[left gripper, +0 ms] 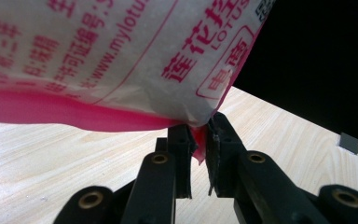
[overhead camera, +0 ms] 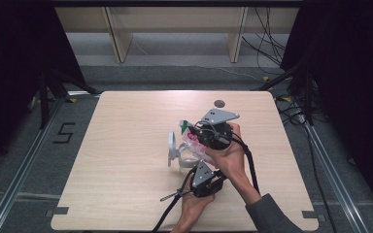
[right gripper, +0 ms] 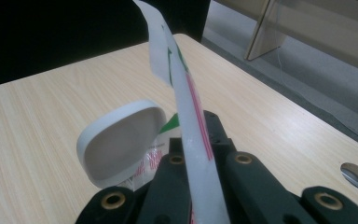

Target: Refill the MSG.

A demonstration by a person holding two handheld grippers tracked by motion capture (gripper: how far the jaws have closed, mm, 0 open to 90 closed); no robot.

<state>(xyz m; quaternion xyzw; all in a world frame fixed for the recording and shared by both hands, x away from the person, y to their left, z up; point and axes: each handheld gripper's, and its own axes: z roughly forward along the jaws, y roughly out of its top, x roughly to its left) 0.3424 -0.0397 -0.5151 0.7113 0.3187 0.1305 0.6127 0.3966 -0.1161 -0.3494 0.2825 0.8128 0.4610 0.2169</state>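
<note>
A white plastic bag [overhead camera: 190, 137] with red print, a pink bottom seam and a green corner hangs above the middle of the table, held by both grippers. My right gripper [overhead camera: 197, 131] is shut on the bag's upper part, and in the right gripper view the bag [right gripper: 186, 93] runs edge-on between my right gripper's [right gripper: 196, 125] jaws. My left gripper [overhead camera: 198, 165] comes from below. In the left gripper view my left gripper [left gripper: 199, 129] is shut on the pink lower corner of the bag [left gripper: 121, 56]. A white bowl [overhead camera: 173, 148] stands tipped on its side just left of the bag, its hollow [right gripper: 121, 144] facing the right gripper.
The light wooden table [overhead camera: 126, 184] has a round hole [overhead camera: 219, 103] near its far edge. Wooden shelf legs [overhead camera: 119, 39] and cables [overhead camera: 267, 43] lie on the floor beyond. Dark curtains flank both sides. Bare tabletop stretches to the left of the bowl.
</note>
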